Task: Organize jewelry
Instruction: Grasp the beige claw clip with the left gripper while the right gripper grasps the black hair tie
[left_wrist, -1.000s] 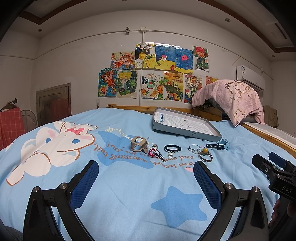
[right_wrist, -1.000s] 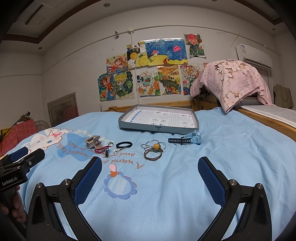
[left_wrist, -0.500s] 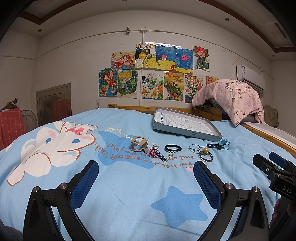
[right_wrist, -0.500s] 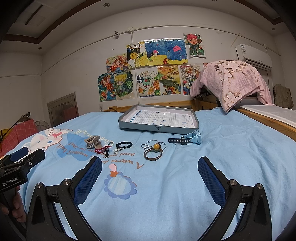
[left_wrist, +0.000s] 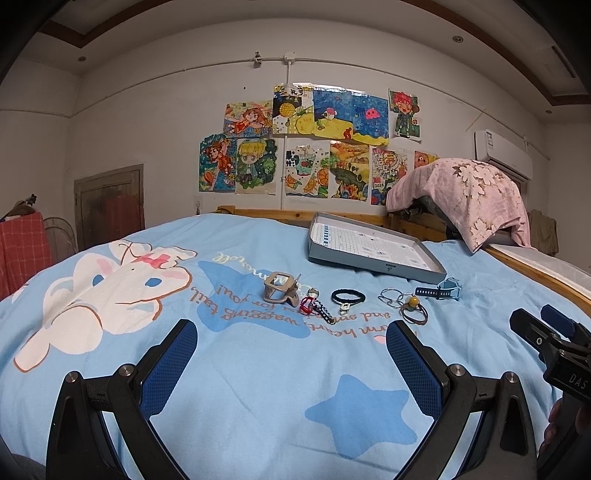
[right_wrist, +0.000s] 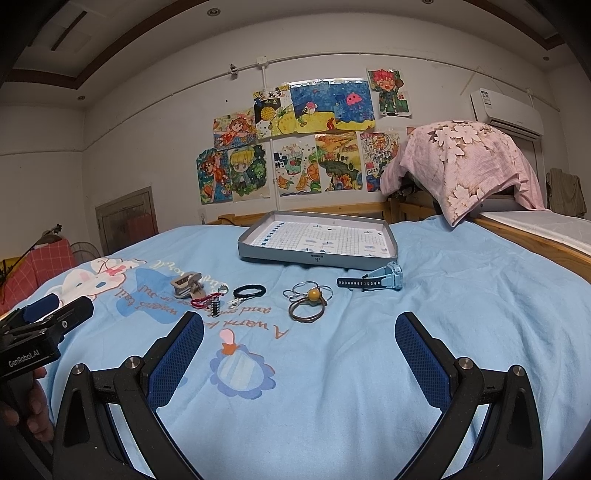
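A row of small items lies on the blue bedspread: a beige hair claw (left_wrist: 279, 288) (right_wrist: 187, 284), a red and black keychain (left_wrist: 314, 308) (right_wrist: 208, 301), a black braided bracelet (left_wrist: 348, 296) (right_wrist: 249, 291), wire rings with a yellow-bead hair tie (left_wrist: 406, 304) (right_wrist: 308, 301), and a light blue watch (left_wrist: 441, 290) (right_wrist: 373, 281). Behind them sits a grey tray (left_wrist: 369, 260) (right_wrist: 314, 258) lined with gridded paper. My left gripper (left_wrist: 291, 347) and right gripper (right_wrist: 299, 339) both hover open and empty, short of the row.
A pink floral blanket (right_wrist: 461, 166) drapes over something at the bed's far right. A wooden bed frame (left_wrist: 535, 273) runs along the right edge. Drawings (left_wrist: 310, 147) cover the back wall. A hand (right_wrist: 33, 410) holds the left gripper's handle.
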